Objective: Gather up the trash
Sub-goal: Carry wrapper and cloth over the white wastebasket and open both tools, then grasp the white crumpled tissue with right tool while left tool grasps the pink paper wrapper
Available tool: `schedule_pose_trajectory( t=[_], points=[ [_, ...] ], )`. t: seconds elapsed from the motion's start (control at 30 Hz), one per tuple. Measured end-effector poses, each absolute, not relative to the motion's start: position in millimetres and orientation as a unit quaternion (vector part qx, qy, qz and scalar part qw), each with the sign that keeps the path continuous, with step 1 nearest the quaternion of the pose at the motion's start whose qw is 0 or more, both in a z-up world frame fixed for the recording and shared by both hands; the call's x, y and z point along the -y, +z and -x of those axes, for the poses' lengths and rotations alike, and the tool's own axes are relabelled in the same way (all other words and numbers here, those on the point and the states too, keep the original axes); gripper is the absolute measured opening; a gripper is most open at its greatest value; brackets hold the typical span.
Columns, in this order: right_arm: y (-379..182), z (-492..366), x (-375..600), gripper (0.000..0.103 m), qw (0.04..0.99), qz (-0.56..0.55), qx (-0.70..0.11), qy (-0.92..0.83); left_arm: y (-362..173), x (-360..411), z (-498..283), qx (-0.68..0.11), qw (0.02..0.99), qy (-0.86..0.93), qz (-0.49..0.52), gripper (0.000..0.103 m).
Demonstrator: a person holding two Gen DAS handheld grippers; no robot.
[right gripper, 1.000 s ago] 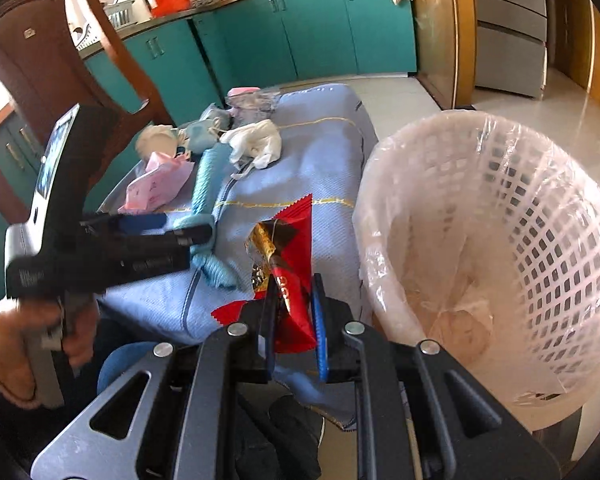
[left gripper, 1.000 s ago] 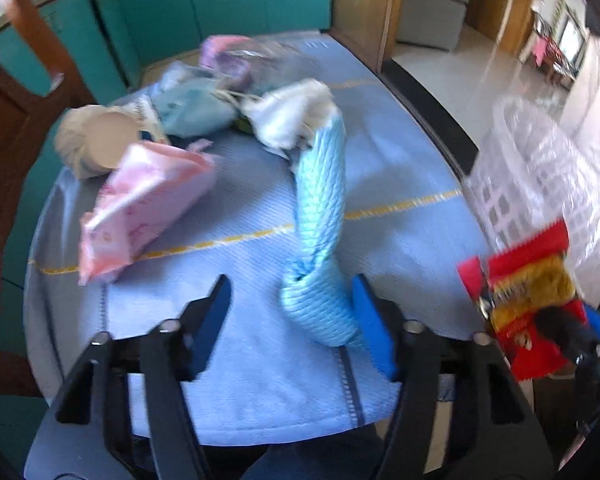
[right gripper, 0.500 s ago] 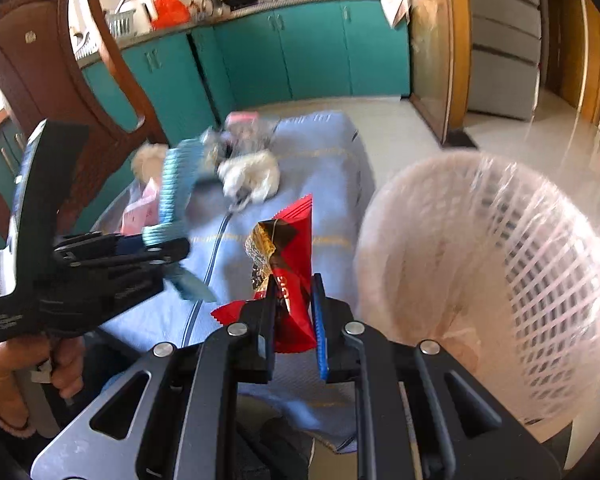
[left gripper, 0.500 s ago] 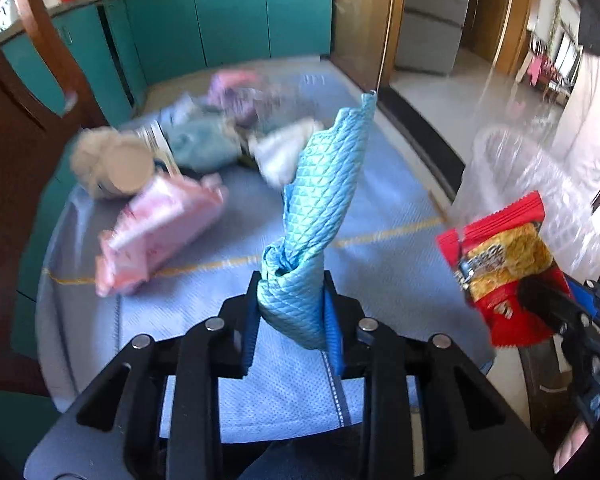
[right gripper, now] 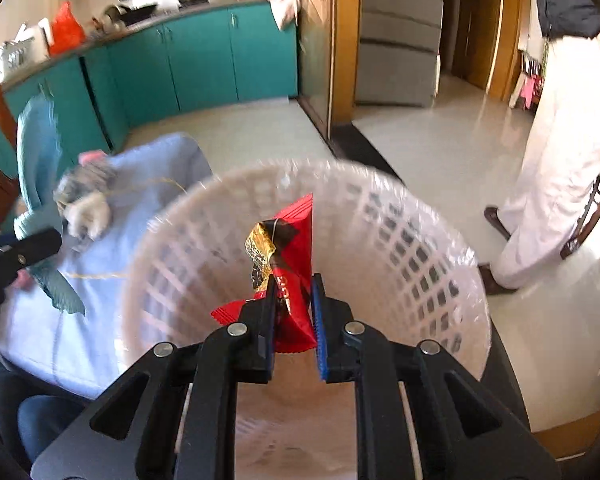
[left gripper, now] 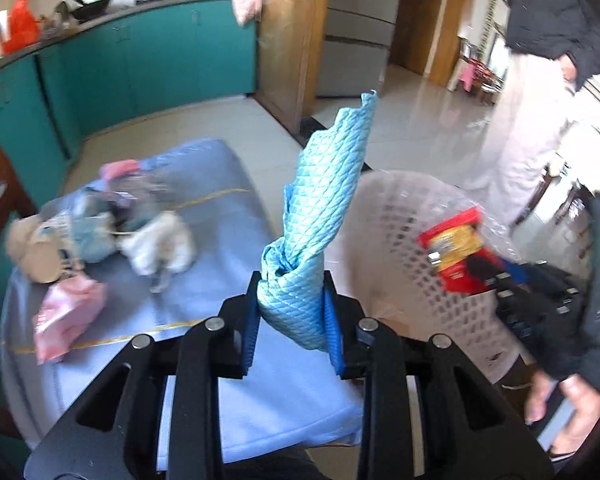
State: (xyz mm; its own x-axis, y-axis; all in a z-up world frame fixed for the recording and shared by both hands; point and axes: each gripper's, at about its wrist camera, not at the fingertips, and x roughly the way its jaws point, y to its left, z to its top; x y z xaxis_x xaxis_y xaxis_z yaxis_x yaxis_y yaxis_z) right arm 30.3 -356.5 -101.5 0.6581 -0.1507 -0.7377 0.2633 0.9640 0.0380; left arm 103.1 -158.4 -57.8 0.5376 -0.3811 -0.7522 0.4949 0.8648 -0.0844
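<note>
My left gripper [left gripper: 292,320] is shut on a light blue quilted cloth [left gripper: 320,216] and holds it upright in the air above the near edge of the blue-covered table [left gripper: 228,216]. My right gripper [right gripper: 294,312] is shut on a red and gold snack wrapper [right gripper: 290,248] and holds it over the mouth of the white lattice basket [right gripper: 400,240]. The basket [left gripper: 392,240] and the wrapper [left gripper: 456,248] also show in the left wrist view, right of the cloth.
More trash lies on the far left of the table: a pink packet [left gripper: 68,312], a white crumpled wad [left gripper: 160,240], a beige roll [left gripper: 32,248], a bluish bundle [left gripper: 92,232]. A person in pale trousers [right gripper: 560,152] stands on the floor to the right. Teal cabinets [left gripper: 140,60] line the back.
My left gripper closed on the blue cloth and lifted it off the table toward the basket. My right gripper carried the red wrapper from beside the basket to over its mouth.
</note>
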Motion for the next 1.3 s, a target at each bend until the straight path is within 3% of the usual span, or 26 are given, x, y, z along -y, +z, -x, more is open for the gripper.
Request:
schedule_pose_trajectory(
  t=[0.2,0.23,0.33,0.4,0.43,0.47,0.53,0.73,0.87,1.1,1.3],
  points=[
    [-124.5,-29.7,372.4,0.018,0.891,-0.103,-0.422,-0.133,-71.1,194.0,-110.3,-0.428,0.852,-0.295,-0.069,0.029],
    [-123.7,-28.0,376.4,0.022,0.891,-0.107,-0.420,-0.137,-72.3,198.6,-112.5,-0.428,0.850,-0.300,-0.069,0.029],
    [-115.1,-18.2,383.0,0.055,0.894,-0.106,-0.404,-0.164,-73.6,212.4,-112.3,-0.424,0.845,-0.316,-0.075,0.032],
    [-106.9,-10.2,389.1,0.057,0.898,-0.112,-0.387,-0.176,-75.0,219.1,-113.1,-0.422,0.845,-0.320,-0.079,0.035],
    [-103.9,-8.1,392.6,0.057,0.899,-0.117,-0.383,-0.178,-76.2,220.8,-111.6,-0.422,0.844,-0.323,-0.079,0.045],
    [-100.9,-5.1,395.3,0.057,0.900,-0.122,-0.378,-0.180,-76.4,223.2,-111.5,-0.424,0.841,-0.328,-0.076,0.063],
    [-97.1,-3.2,397.1,0.057,0.902,-0.126,-0.372,-0.182,-74.1,221.0,-107.9,-0.417,0.844,-0.328,-0.071,0.080],
    [-92.8,-6.4,381.5,0.057,0.910,-0.118,-0.363,-0.162,-68.5,182.9,-110.2,-0.383,0.886,-0.239,-0.108,0.081],
    [-90.9,-21.7,352.6,0.057,0.919,-0.099,-0.362,-0.120,-64.9,116.6,-123.4,-0.367,0.917,-0.114,-0.107,0.084],
    [-85.8,-64.5,276.5,0.057,0.928,-0.059,-0.366,-0.033,-69.2,11.4,-159.2,-0.395,0.916,0.002,-0.067,0.087],
    [-80.7,-108.2,213.5,0.077,0.932,-0.038,-0.359,0.029,-85.3,-24.2,-164.6,-0.418,0.906,0.024,-0.062,0.092]
  ],
)
